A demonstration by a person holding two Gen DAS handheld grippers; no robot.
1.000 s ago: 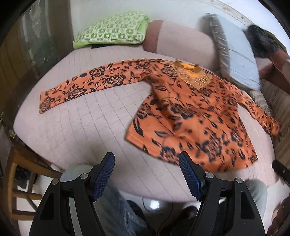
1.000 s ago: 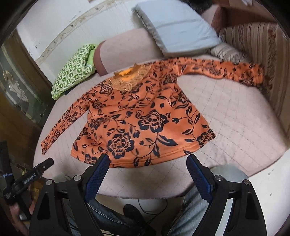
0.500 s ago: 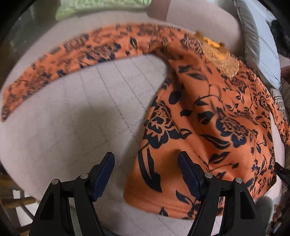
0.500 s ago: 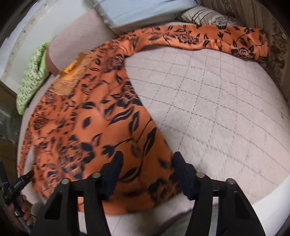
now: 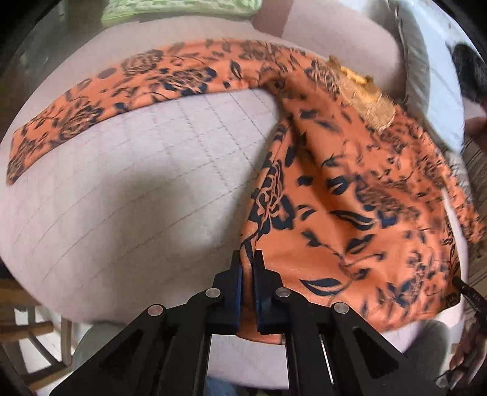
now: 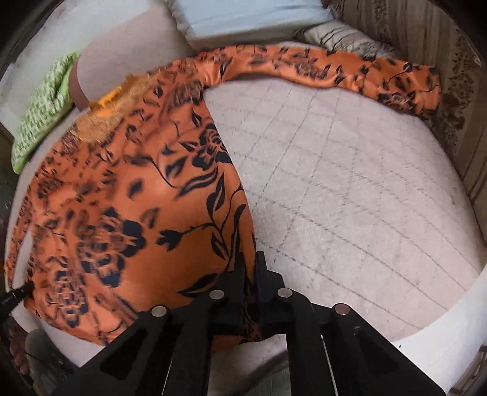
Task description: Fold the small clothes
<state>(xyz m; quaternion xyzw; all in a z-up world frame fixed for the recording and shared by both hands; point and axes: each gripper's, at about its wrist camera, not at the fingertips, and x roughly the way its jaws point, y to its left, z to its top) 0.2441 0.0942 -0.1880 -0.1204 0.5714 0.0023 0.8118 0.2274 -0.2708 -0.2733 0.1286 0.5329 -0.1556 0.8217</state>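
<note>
An orange long-sleeved top (image 5: 350,195) with a black flower print lies spread on a pale quilted bed (image 5: 127,189), its lace collar (image 5: 368,97) toward the pillows. My left gripper (image 5: 247,259) is shut on the hem's left corner, the cloth pinched between its blue pads. In the right wrist view the same top (image 6: 146,213) fills the left half, and my right gripper (image 6: 250,262) is shut on the hem's right corner. One sleeve (image 5: 100,112) stretches left, the other sleeve (image 6: 350,73) stretches right.
A green patterned cushion (image 5: 170,9) and a pink bolster (image 5: 334,39) lie at the head of the bed, with a grey-blue pillow (image 6: 252,18) beside them. A striped sofa back (image 6: 456,100) borders the right. A wooden stool (image 5: 27,344) stands low left.
Both grippers came down to the hem's near corners and went from wide open to shut on the cloth. The top now fills much more of each view.
</note>
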